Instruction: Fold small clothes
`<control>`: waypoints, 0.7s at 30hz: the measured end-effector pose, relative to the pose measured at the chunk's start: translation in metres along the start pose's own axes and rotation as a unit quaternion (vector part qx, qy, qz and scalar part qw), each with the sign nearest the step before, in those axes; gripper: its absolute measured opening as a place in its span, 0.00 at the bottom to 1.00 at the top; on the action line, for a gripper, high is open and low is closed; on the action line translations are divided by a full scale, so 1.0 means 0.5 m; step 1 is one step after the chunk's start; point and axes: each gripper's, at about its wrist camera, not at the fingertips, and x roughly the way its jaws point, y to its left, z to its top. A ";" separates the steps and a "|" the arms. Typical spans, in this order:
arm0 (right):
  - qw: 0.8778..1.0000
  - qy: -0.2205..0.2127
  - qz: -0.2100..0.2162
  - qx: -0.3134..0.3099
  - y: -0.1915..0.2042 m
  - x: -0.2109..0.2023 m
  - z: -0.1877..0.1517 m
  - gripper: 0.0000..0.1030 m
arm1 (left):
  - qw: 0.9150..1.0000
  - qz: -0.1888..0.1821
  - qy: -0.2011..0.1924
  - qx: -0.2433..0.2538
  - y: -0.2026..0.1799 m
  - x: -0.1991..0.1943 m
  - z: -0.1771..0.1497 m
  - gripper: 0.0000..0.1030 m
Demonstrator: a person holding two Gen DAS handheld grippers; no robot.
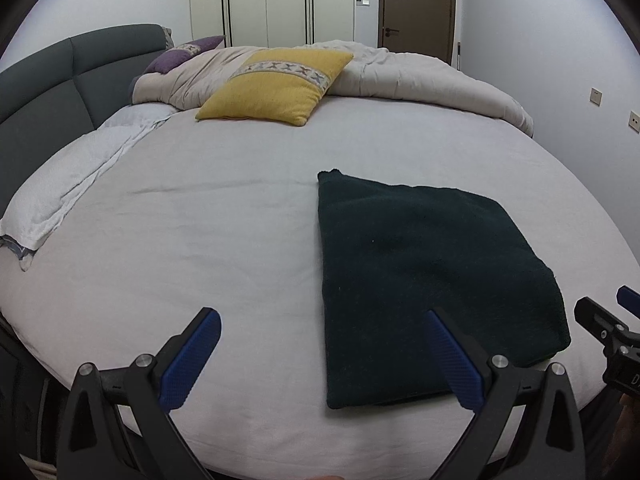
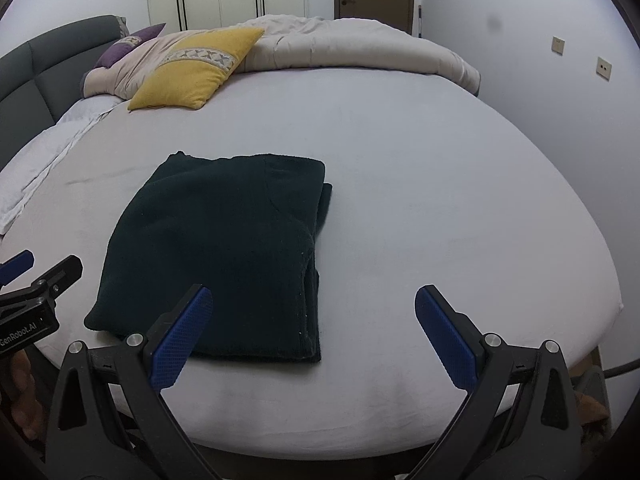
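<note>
Nearest the cameras, the left claw (image 1: 322, 354) is spread wide and holds nothing, poised above the near edge of the bed (image 1: 240, 240); the right claw (image 2: 312, 330) is likewise wide apart and empty. Between and just beyond them lies the dark green garment (image 2: 216, 256), a fleecy knit piece, resting flat on the pale sheet near the bed's front edge. It already forms a neat rectangle, with stacked layers showing along its right side, so the folding looks essentially finished; at most a final smoothing or moving it aside seems left. No other unfolded clothes are visible. Farther back sit a yellow cushion (image 1: 276, 86), a purple cushion (image 1: 182, 54) and a bunched beige duvet (image 1: 420, 76), then the grey headboard (image 1: 52, 92), wardrobe doors and a brown door.
</note>
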 end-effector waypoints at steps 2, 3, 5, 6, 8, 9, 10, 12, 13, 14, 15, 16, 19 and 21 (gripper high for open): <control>1.000 -0.002 -0.001 -0.001 0.000 -0.004 0.001 1.00 | 1.000 0.000 0.001 -0.001 0.000 0.003 -0.003 1.00; 1.000 -0.002 -0.001 -0.001 0.000 -0.006 0.001 1.00 | 1.000 0.000 0.001 -0.001 0.000 0.004 -0.004 1.00; 1.000 -0.001 0.000 -0.002 0.001 -0.008 0.001 1.00 | 1.000 0.000 0.003 -0.001 0.001 0.006 -0.006 1.00; 1.000 0.000 0.000 -0.002 0.003 -0.008 0.000 1.00 | 1.000 -0.001 0.004 -0.002 0.001 0.007 -0.008 1.00; 1.000 0.003 0.000 -0.001 0.006 -0.011 -0.002 1.00 | 1.000 -0.002 0.005 -0.002 0.003 0.008 -0.008 1.00; 1.000 0.003 0.000 -0.002 0.008 -0.009 -0.002 1.00 | 1.000 -0.002 0.005 -0.002 0.005 0.011 -0.006 1.00; 1.000 0.003 0.000 -0.002 0.008 -0.010 -0.001 1.00 | 1.000 -0.003 0.006 -0.002 0.005 0.011 -0.005 1.00; 1.000 0.004 0.000 -0.002 0.010 -0.008 -0.001 1.00 | 1.000 -0.003 0.006 -0.003 0.005 0.010 -0.007 1.00; 1.000 0.005 0.001 -0.001 0.011 -0.008 0.000 1.00 | 1.000 -0.003 0.006 -0.003 0.005 0.010 -0.008 1.00; 1.000 0.005 0.002 -0.001 0.012 -0.008 0.000 1.00 | 1.000 -0.003 0.006 -0.003 0.005 0.010 -0.009 1.00; 1.000 0.005 0.002 -0.001 0.013 -0.007 0.000 1.00 | 1.000 -0.003 0.006 -0.003 0.005 0.010 -0.009 1.00; 1.000 0.005 0.002 -0.001 0.013 -0.007 0.000 1.00 | 1.000 -0.003 0.006 -0.003 0.005 0.010 -0.009 1.00; 1.000 0.007 0.002 -0.001 0.016 -0.006 0.000 1.00 | 1.000 -0.003 0.006 -0.003 0.005 0.010 -0.009 1.00; 1.000 0.008 0.002 0.000 0.019 -0.004 0.000 1.00 | 1.000 -0.003 0.006 -0.003 0.006 0.011 -0.008 1.00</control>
